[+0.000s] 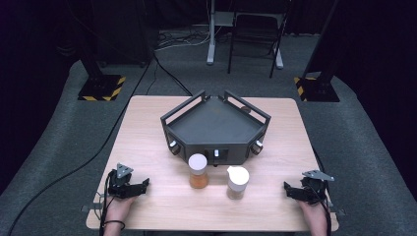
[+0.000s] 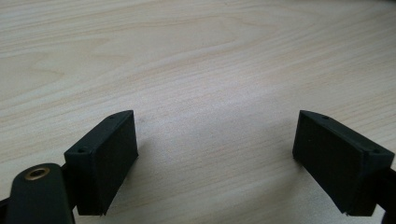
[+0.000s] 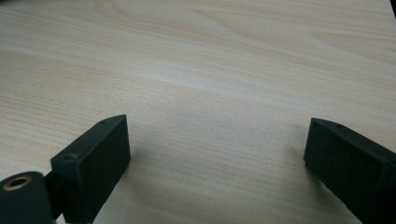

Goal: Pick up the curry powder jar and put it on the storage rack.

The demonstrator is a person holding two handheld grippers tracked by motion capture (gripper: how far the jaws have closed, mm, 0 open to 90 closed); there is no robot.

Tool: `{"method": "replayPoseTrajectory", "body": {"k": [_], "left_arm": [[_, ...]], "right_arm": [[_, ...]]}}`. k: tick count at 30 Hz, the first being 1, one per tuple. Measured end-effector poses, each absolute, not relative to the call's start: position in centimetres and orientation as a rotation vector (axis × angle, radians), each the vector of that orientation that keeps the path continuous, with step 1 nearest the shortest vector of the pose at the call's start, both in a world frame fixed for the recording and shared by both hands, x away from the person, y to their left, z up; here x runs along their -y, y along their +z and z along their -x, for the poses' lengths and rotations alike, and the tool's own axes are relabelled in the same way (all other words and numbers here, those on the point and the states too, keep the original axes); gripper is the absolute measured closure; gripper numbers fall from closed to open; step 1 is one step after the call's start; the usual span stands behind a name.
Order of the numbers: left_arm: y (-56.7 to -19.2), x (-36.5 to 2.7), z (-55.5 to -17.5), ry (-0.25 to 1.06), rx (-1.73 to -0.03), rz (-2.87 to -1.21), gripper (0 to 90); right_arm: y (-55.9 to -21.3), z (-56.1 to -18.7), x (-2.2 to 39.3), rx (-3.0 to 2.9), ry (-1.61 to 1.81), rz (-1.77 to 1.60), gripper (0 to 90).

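A person's two hand-held grippers rest at the near corners of a pale wooden table (image 1: 147, 147), before any contact with the two jars standing between them; the left gripper (image 1: 140, 186) sits low on the wood with its jaws spread wide and nothing between them, and the right gripper (image 1: 290, 189) mirrors it, jaws gaping over bare tabletop. The orange-filled jar (image 1: 198, 171) with a flat white lid stands just in front of the dark angular tray (image 1: 216, 123) (a railed, three-sided unit with knobs along its front face); the second jar (image 1: 237, 182), white-capped with what looks like a spout, stands just beside it, nearer the right hand. Judged from this, the work is at its opening step, the reach; the next move calls for each gripper to lift, swing inward and square its jaws around a jar's body without tipping it.
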State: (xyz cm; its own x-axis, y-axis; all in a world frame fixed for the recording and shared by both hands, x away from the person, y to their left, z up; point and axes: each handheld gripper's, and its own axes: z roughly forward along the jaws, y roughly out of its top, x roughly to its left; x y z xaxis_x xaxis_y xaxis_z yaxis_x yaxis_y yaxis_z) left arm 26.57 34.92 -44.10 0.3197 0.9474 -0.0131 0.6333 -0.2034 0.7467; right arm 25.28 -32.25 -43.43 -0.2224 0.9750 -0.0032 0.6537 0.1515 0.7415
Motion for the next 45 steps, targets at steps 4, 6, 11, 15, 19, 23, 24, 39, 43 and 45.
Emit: {"method": "replayPoseTrajectory", "body": {"k": [4,6,11,15,19,23,24,39,43,45], "left_arm": [[-44.10,-34.91,-26.57,0.610,-1.393,-1.929,13.5],[-44.10,-34.92,-26.58,0.609,-1.393,-1.929,13.5],[-44.10,-34.95,-26.59,0.608,-1.390,-1.931,13.4],[-44.10,-34.94,-26.59,0.608,-1.390,-1.931,13.4],[-44.10,-34.95,-26.60,0.608,-1.390,-1.931,13.4],[-44.09,-34.95,-26.61,0.608,-1.390,-1.932,13.3],[-44.09,-34.95,-26.61,0.607,-1.390,-1.931,13.3],[-44.09,-35.20,-26.67,0.591,-1.364,-1.942,13.5],[-44.16,-35.45,-26.64,0.578,-1.352,-1.931,13.6],[-44.04,-35.41,-26.60,0.578,-1.342,-1.933,13.6]], "right_arm": [[-43.42,-25.29,32.26,-1.944,0.859,-1.546,5.7],[-43.43,-25.29,32.27,-1.944,0.859,-1.545,5.8],[-43.43,-25.30,32.29,-1.946,0.860,-1.543,5.8],[-43.43,-25.30,32.30,-1.947,0.861,-1.543,5.8],[-43.43,-25.30,32.30,-1.947,0.860,-1.543,5.7],[-43.43,-25.31,32.30,-1.948,0.861,-1.543,5.7],[-43.42,-25.31,32.29,-1.948,0.860,-1.543,5.7],[-43.42,-25.32,32.30,-1.949,0.861,-1.542,5.7],[-43.43,-25.32,32.30,-1.949,0.861,-1.542,5.7],[-43.42,-25.32,32.30,-1.949,0.861,-1.542,5.7]]}}
